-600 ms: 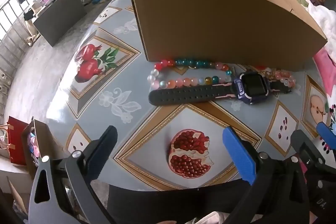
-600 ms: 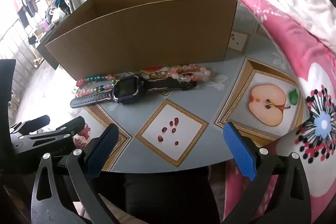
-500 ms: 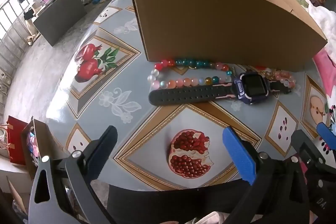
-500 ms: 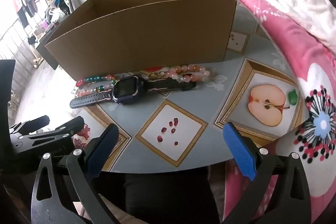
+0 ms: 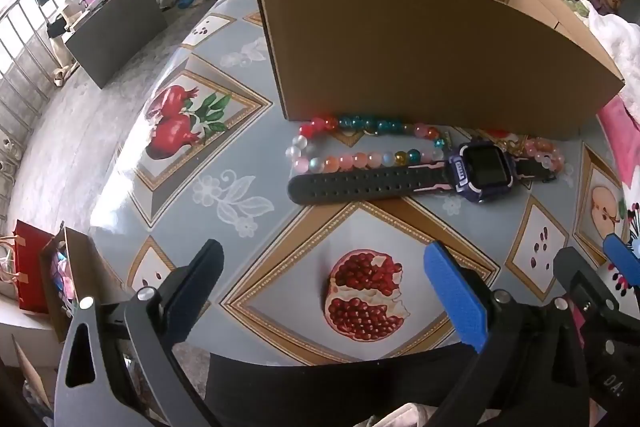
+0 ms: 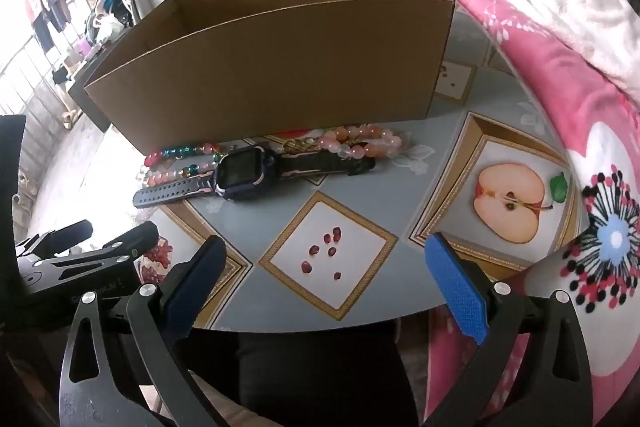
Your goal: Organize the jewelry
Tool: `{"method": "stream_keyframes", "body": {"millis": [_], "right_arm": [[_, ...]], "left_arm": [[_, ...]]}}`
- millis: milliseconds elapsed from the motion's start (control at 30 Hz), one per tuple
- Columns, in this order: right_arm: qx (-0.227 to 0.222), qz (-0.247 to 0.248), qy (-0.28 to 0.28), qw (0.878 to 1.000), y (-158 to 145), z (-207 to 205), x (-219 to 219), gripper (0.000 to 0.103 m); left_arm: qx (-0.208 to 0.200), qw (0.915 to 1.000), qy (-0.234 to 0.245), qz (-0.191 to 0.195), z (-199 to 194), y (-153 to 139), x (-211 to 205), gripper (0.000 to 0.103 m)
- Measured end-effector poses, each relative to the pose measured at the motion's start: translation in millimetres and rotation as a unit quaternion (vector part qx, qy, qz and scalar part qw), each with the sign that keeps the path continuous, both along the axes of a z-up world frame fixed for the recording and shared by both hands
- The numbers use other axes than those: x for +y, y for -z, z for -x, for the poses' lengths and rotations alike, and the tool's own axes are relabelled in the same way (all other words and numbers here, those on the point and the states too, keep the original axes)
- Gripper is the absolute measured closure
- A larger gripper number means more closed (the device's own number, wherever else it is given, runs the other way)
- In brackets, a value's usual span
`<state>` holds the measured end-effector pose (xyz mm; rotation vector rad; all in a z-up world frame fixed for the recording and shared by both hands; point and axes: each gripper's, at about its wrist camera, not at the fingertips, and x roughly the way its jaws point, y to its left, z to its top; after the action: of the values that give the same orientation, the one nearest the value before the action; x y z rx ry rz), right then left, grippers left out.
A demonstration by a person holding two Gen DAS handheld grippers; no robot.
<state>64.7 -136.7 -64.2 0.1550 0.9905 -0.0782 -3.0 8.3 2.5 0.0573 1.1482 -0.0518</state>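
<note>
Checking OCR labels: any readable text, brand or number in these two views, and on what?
"DA" followed by a mark too cut off to read: white print on the right gripper's black body.
Faint print on the left gripper's black body: too blurred to read.
Dark screen of the purple smartwatch: no readable text.
Brown cardboard box: none.
</note>
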Motion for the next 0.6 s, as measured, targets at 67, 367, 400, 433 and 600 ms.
{"method": "stream_keyframes", "body": {"millis": [67, 367, 400, 433, 600], "right_arm": [[0.0, 0.001, 0.0, 1.0, 0.1, -0.3, 1.0, 0.007], [0.001, 0.003, 0.0, 1.0, -0.4, -1.3, 2.6, 0.007], [0.0, 0.004, 0.0, 1.0, -0.5, -1.3, 3.1, 0.007], [0.0, 0.004, 0.0, 1.0, -0.7, -1.4, 3.1, 0.007], [0.0, 0.004, 0.0, 1.0, -1.2, -2.0, 3.3, 0.008]], "left_arm": [[-0.001, 1.0, 0.0, 0.0, 0.0, -0.6, 0.0, 0.004], [-0.004, 1.0, -0.003, -0.002, 1.3, -5.1, -2.5, 0.004], [-0.005, 1.0, -0.003, -0.003, 1.5, -5.3, -2.3, 0.004], [-0.005, 1.0, -0.004, -0.003, 1.5, -5.4, -2.0, 0.004], [-0.008, 0.9999, -0.005, -0.004, 1.9, -6.7, -1.6, 0.004]]}}
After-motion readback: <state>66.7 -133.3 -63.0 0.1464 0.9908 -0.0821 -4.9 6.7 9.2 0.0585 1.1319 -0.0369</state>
